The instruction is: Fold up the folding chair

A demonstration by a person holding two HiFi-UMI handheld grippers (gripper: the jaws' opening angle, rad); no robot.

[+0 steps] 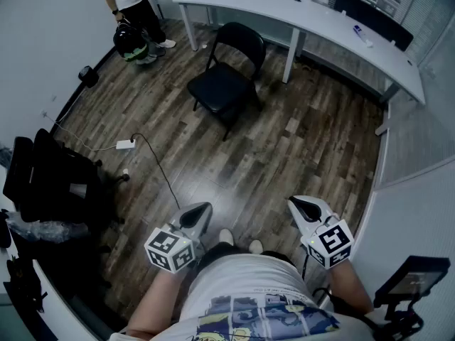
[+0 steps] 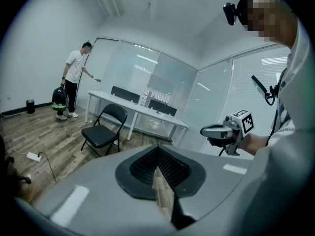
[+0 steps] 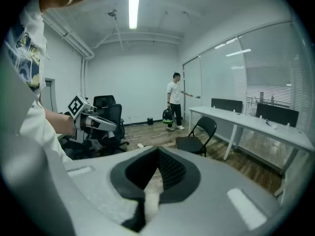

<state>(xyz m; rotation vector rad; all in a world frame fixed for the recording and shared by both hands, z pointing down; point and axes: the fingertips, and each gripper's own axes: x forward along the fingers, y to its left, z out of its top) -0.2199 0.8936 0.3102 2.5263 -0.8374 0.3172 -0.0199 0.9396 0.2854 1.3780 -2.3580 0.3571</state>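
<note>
The folding chair (image 1: pixel 226 77) stands open on the wooden floor (image 1: pixel 284 155), at about 12 o'clock from both hand-held grippers and well apart from them. The left hand-held gripper (image 1: pixel 203 209) and the right hand-held gripper (image 1: pixel 296 204) are both closed, with nothing between their jaws. A white desk (image 1: pixel 298 14) runs behind the chair toward 1 o'clock. A person (image 1: pixel 131 2) stands at 11 o'clock.

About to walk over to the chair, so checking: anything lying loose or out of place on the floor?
A white power strip lies loose on the floor, its dark cable trailing across it, left of the way to the folding chair. The chair stands open and upright, nothing askew.
</note>
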